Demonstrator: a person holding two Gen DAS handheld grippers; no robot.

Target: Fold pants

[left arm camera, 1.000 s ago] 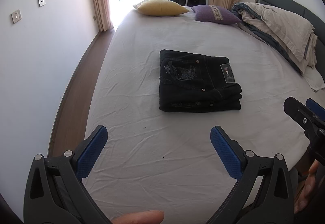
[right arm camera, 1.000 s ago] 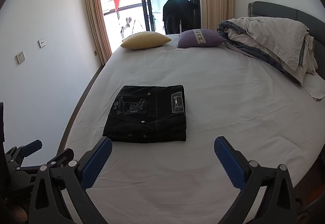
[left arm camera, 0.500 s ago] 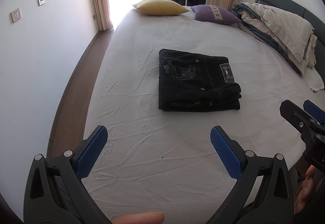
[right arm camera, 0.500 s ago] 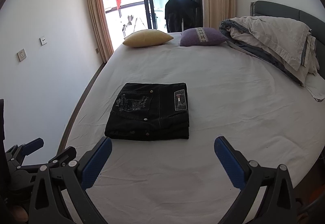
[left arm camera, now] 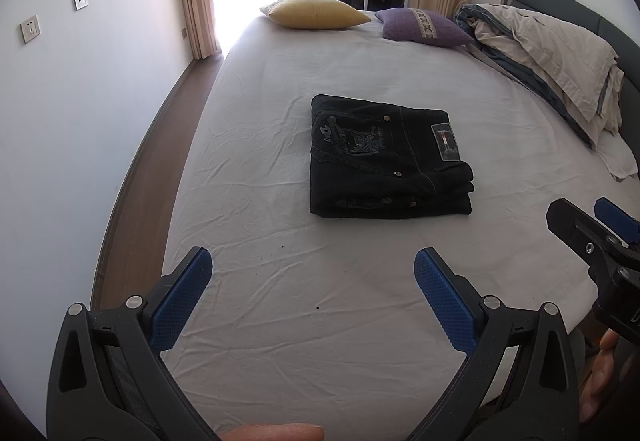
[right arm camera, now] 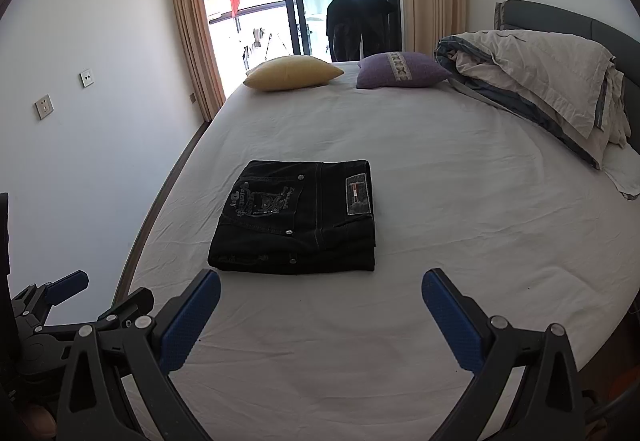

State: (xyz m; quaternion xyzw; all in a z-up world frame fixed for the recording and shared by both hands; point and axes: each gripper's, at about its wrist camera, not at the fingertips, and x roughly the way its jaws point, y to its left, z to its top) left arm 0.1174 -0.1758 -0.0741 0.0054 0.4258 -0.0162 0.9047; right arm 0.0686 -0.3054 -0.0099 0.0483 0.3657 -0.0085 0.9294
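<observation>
Black jeans (left arm camera: 384, 157) (right arm camera: 300, 217) lie folded into a compact rectangular stack on the white bed sheet (left arm camera: 340, 281), back pocket embroidery and a small label facing up. My left gripper (left arm camera: 312, 269) hovers open over the near part of the bed, short of the stack, holding nothing. My right gripper (right arm camera: 320, 293) is open too, just in front of the stack's near edge, empty. Each gripper appears at the edge of the other's view: the right gripper (left arm camera: 592, 233) and the left gripper (right arm camera: 80, 301).
A yellow pillow (right arm camera: 292, 73) and a purple pillow (right arm camera: 400, 69) rest at the bed's far end. A rumpled duvet (right arm camera: 540, 81) is piled along the headboard on the right. Wooden floor (left arm camera: 148, 169) and a wall run along the bed's left side. A balcony door with curtains lies beyond.
Both grippers have shifted only slightly; the right wrist view has tilted a little so the jeans sit higher and nearer. The jeans have not moved.
</observation>
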